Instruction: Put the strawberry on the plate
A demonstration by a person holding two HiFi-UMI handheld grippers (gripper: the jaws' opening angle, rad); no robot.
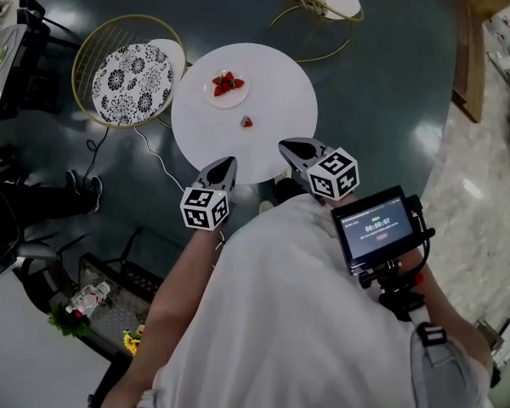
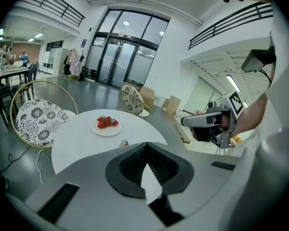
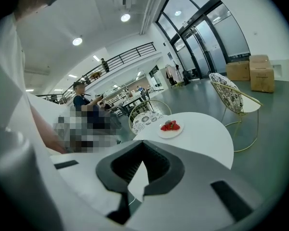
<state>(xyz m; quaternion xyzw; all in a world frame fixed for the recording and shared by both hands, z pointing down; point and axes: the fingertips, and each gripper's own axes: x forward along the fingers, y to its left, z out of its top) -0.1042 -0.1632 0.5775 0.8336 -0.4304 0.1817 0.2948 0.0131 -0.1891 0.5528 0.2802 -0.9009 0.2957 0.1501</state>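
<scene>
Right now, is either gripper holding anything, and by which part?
Nothing is held. The left gripper and the right gripper are both shut and empty; the loose strawberry lies on the table, apart from both.

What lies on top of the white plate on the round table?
A heap of red strawberries, covering the middle of the plate; their exact count is unclear. Another strawberry lies apart on the table.

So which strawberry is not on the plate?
The lone strawberry lying on the bare table, just off the plate; the others sit piled on the plate.
</scene>
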